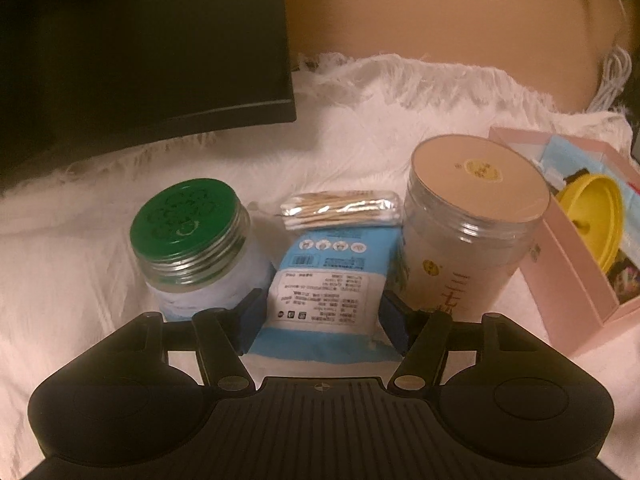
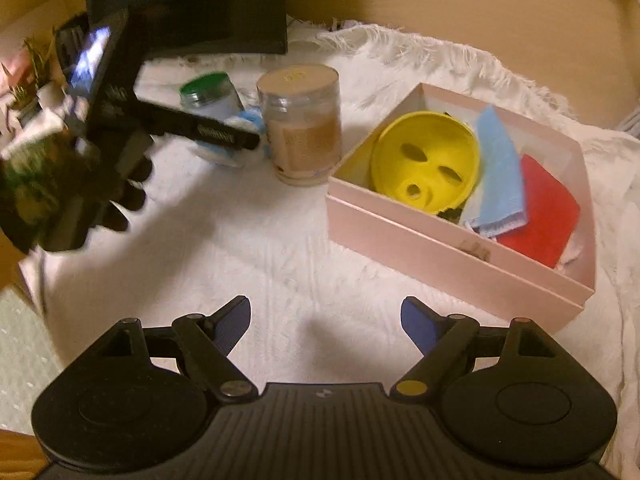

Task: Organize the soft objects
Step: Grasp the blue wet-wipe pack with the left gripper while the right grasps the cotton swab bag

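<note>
A blue and white soft packet [image 1: 320, 280] stands between the blue pads of my left gripper [image 1: 324, 304], which press on its sides. It sits between a green-lidded glass jar [image 1: 188, 232] and a tall beige-lidded jar [image 1: 472, 216], with a clear pack of cotton swabs [image 1: 340, 210] behind it. In the right wrist view the left gripper [image 2: 240, 140] reaches in from the left at the two jars. My right gripper [image 2: 324, 308] is open over the white fluffy cloth [image 2: 260, 240], with nothing between its fingers.
A pink box [image 2: 440, 248] at the right holds a yellow holed bowl [image 2: 424, 160], a blue cloth [image 2: 500, 172] and a red cloth [image 2: 548, 212]. A black monitor [image 1: 140, 40] stands at the back left. A gloved hand [image 2: 80, 192] holds the left gripper.
</note>
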The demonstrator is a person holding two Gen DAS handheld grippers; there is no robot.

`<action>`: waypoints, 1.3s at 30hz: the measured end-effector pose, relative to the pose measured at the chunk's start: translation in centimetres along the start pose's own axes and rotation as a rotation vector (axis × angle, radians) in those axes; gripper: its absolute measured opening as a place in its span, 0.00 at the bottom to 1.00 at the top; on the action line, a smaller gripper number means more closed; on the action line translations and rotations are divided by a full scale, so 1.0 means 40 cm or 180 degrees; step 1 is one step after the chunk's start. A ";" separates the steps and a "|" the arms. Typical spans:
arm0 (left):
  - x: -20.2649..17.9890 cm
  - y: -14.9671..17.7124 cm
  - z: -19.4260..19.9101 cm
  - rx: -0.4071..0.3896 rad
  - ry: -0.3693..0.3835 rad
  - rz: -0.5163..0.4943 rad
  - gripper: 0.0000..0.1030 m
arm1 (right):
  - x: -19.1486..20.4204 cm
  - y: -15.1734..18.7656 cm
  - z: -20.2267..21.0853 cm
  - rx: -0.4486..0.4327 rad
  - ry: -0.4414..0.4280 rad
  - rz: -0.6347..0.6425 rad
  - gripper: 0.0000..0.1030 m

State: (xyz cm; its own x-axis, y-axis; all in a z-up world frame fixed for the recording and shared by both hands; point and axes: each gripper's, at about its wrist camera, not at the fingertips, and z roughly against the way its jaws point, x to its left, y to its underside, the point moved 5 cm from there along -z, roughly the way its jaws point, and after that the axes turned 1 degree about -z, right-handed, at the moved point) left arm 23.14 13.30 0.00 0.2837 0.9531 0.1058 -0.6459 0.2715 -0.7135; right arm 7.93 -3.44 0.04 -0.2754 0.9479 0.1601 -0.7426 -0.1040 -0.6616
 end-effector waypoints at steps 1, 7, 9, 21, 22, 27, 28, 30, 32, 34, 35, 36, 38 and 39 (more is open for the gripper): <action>-0.002 0.003 0.002 -0.0004 -0.0021 -0.0034 0.61 | 0.001 -0.015 0.011 -0.0047 -0.0029 -0.0012 0.81; 0.024 0.034 0.059 0.0033 0.0035 0.0088 0.53 | -0.024 -0.143 0.072 -0.0386 -0.0017 0.0025 0.81; 0.038 0.060 0.093 0.0076 0.0058 0.0128 0.53 | -0.032 -0.187 0.080 -0.0458 -0.0029 0.0007 0.81; 0.049 0.094 0.176 0.0100 0.0259 0.0130 0.55 | 0.020 -0.540 -0.080 0.0239 -0.0756 -0.0275 0.81; 0.045 0.084 0.172 0.0073 0.0284 0.0089 0.55 | 0.041 -0.563 -0.110 0.0333 -0.0831 -0.0129 0.81; 0.020 0.062 0.121 0.0225 0.0291 -0.0161 0.55 | 0.134 -0.602 -0.280 0.0857 -0.0621 0.0872 0.81; 0.018 0.062 0.111 0.0253 0.0271 -0.0197 0.58 | 0.148 -0.598 -0.316 0.0972 -0.0588 0.1011 0.81; 0.024 0.063 0.097 0.0274 0.0297 -0.0160 0.60 | 0.178 -0.588 -0.381 0.1191 -0.0579 0.1253 0.81; 0.036 0.069 0.087 0.0315 0.0341 -0.0053 0.62 | 0.200 -0.580 -0.434 0.1348 -0.0483 0.1467 0.81; 0.051 0.075 0.082 0.0340 0.0396 0.0060 0.62 | 0.214 -0.578 -0.476 0.1499 -0.0408 0.1625 0.81; 0.059 0.077 0.079 0.0348 0.0435 0.0112 0.62 | 0.219 -0.577 -0.494 0.1580 -0.0409 0.1676 0.81; 0.064 0.079 0.076 0.0359 0.0472 0.0158 0.63 | 0.220 -0.575 -0.505 0.1659 -0.0431 0.1723 0.81; 0.071 0.081 0.071 0.0371 0.0537 0.0233 0.63 | 0.230 -0.571 -0.536 0.1825 -0.0438 0.1839 0.81; 0.074 0.081 0.069 0.0372 0.0565 0.0254 0.63 | 0.235 -0.568 -0.552 0.1899 -0.0426 0.1905 0.81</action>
State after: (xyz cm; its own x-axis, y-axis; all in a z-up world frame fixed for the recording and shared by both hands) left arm 19.93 17.36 -0.09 0.3420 0.9364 -0.0789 -0.7461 0.2196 -0.6286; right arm 35.69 14.47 0.41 -0.7656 0.6431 0.0167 -0.6359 -0.7524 -0.1718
